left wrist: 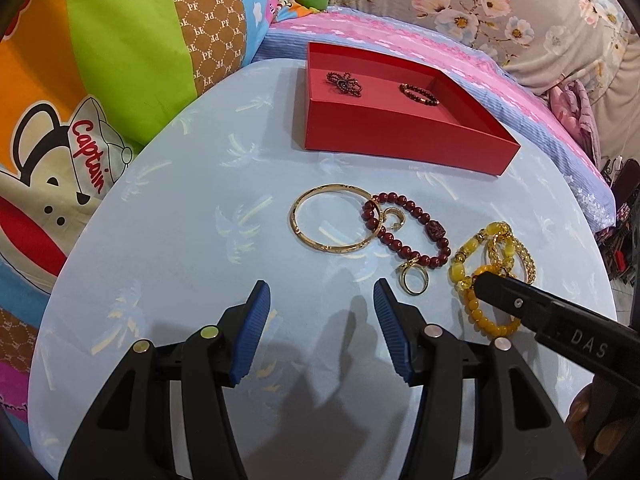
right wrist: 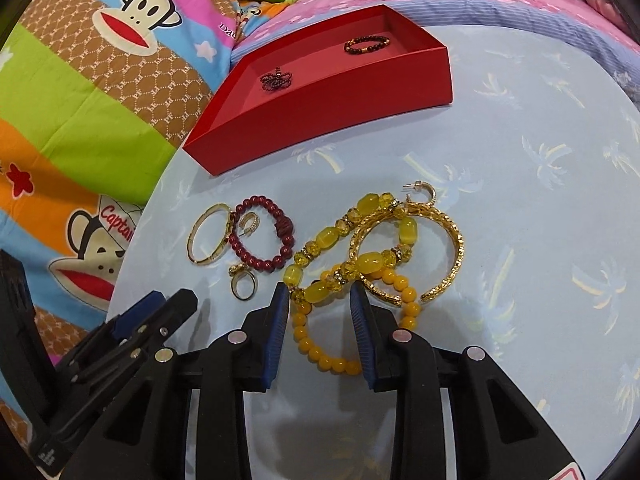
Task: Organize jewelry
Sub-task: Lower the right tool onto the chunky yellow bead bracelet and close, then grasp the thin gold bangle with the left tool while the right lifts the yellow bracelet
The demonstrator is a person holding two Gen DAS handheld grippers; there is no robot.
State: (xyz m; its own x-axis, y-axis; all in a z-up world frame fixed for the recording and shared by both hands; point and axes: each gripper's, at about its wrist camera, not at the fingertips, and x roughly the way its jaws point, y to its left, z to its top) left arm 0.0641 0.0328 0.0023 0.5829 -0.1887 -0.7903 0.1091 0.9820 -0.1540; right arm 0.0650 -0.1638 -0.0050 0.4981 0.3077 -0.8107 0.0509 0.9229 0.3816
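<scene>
A red box [left wrist: 400,136] [right wrist: 320,112] on the light blue table holds a dark beaded flower piece [left wrist: 345,84] and a dark bead bracelet [left wrist: 419,94]. In front of it lie a gold bangle [left wrist: 334,218], a dark red bead bracelet [left wrist: 408,230], a gold ring [left wrist: 414,280], a yellow bead bracelet [right wrist: 332,336], a yellow crystal bracelet [right wrist: 348,248] and a textured gold cuff [right wrist: 452,248]. My left gripper [left wrist: 322,292] is open and empty above bare cloth. My right gripper [right wrist: 320,300] is open, its fingers straddling the yellow bracelets.
Colourful cartoon bedding [left wrist: 100,80] lies to the left, and pink and floral bedding [left wrist: 520,20] lies behind. A small gold earring [right wrist: 422,194] lies beyond the cuff, and another [right wrist: 250,222] lies inside the red bracelet. The table edge curves at the right [left wrist: 600,264].
</scene>
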